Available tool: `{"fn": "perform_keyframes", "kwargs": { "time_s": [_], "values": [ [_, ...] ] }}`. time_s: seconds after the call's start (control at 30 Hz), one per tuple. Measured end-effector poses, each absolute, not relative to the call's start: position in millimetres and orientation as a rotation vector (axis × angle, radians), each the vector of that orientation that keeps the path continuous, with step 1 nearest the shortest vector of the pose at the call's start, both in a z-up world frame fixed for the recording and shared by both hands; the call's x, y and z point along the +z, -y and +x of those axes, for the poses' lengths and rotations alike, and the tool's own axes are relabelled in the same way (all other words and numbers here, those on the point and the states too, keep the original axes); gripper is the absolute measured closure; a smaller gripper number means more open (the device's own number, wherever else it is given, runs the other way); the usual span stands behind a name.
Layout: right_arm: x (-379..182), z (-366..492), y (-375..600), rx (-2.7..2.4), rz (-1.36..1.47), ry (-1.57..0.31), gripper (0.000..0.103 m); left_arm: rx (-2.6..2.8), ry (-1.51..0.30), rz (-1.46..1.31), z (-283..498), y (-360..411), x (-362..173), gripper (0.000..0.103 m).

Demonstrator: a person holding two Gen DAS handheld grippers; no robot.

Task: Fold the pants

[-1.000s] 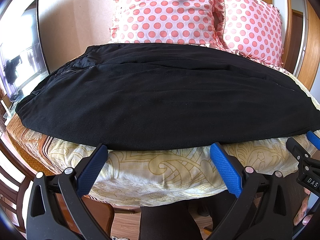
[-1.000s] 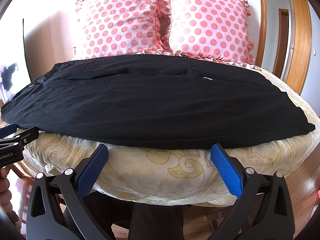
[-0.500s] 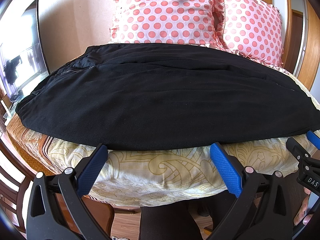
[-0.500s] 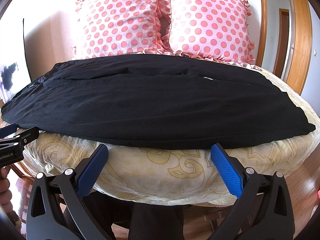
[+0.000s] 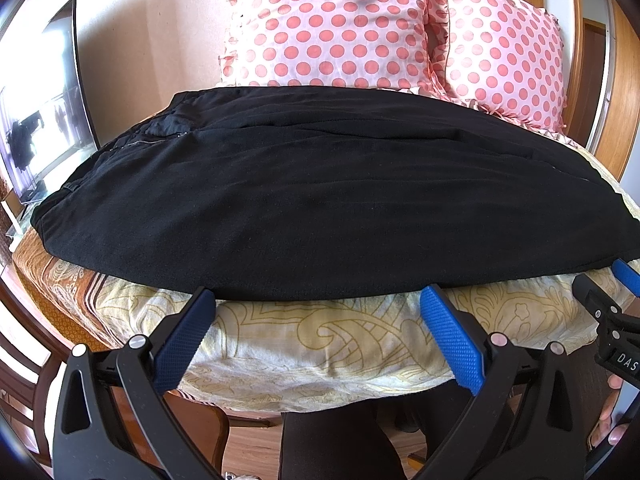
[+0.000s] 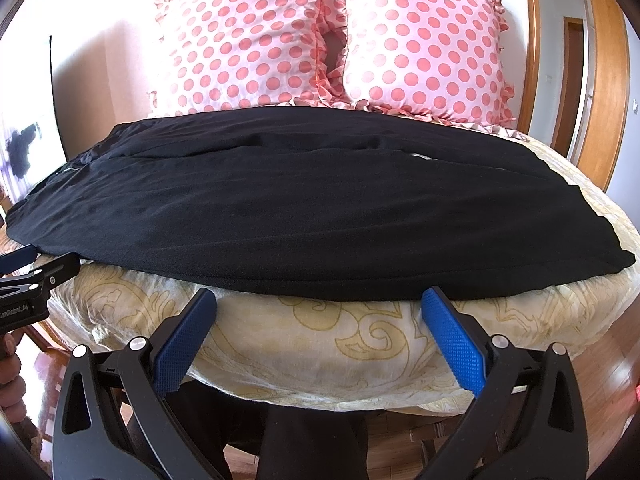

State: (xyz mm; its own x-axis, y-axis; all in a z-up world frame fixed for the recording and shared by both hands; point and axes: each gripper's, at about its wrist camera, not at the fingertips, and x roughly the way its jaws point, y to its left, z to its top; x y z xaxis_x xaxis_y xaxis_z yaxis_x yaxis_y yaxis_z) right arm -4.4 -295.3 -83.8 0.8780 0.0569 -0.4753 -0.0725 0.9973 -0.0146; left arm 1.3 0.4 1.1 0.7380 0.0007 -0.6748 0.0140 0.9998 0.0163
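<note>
Black cloth pants (image 5: 320,200) lie spread on the yellow patterned bedspread (image 5: 320,340); left gripper (image 5: 318,300) gapes empty just short of their near edge. Right view: right gripper (image 6: 320,300) likewise wide, empty; pinching bedspread with hem would likely spoil the fold.

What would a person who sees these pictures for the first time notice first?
The black pants catch the eye first: they lie spread flat across the bed, which has a yellow patterned cover. Behind them, two pink polka-dot pillows lean at the head of the bed. In front, the left gripper and right gripper are open at the near edge.
</note>
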Motion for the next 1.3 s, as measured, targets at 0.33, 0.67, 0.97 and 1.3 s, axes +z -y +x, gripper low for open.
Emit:
{"fn": "perform_keyframes", "kwargs": {
  "time_s": [0.33,0.67,0.97,1.3],
  "values": [
    [-82,-3,295,0.067,-0.038,-0.501,0.001,-0.007,-0.738,0.021,1,-2,0,0.002],
    [-75,-2,298,0.136,-0.067,-0.532,0.001,-0.045,-0.773,0.027,4,-3,6,0.002],
    [13,-6,354,0.215,-0.081,-0.400,0.001,-0.095,-0.640,-0.081,18,-26,59,0.002],
    [65,214,520,-0.265,0.192,-0.595,0.005,-0.012,-0.617,-0.097,105,-19,72,0.002]
  ]
}}
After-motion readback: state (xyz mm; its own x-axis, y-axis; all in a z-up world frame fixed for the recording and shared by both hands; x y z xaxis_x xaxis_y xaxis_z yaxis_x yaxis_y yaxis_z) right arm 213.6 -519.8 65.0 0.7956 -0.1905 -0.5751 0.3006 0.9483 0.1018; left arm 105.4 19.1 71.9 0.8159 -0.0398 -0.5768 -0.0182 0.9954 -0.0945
